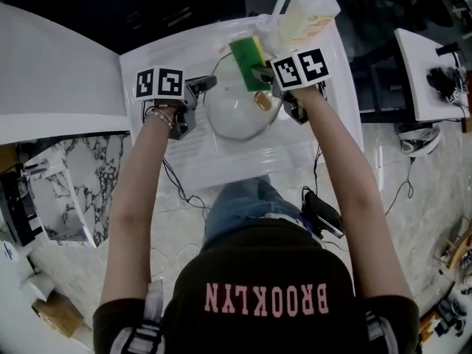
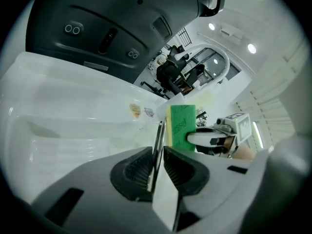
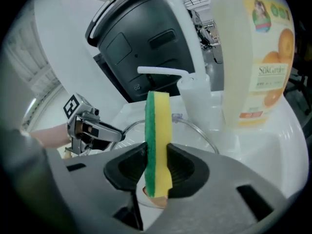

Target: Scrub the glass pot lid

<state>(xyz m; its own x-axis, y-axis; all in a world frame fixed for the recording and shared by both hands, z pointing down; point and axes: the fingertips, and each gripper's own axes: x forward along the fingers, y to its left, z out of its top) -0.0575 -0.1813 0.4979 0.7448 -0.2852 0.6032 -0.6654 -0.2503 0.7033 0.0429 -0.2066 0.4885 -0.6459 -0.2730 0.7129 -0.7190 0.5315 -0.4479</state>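
Right tongs (image 3: pixel 157 167) clenched on the green-and-yellow sponge (image 3: pixel 157 130), up at the far edge of the glass lid (image 1: pixel 237 118). It's clear, domed, metal-rimmed, sitting in the white basin (image 1: pixel 177 57), left tongs (image 2: pixel 157 168) pinching its rim.

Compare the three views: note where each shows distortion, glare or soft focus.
Head view: even light, crisp, though the glass lid washes pale against the white sink. Left gripper view: strong fisheye, black corners, ceiling lamps flare. Right gripper view: fisheye too; the sponge is sharp, the soap bottle bends.
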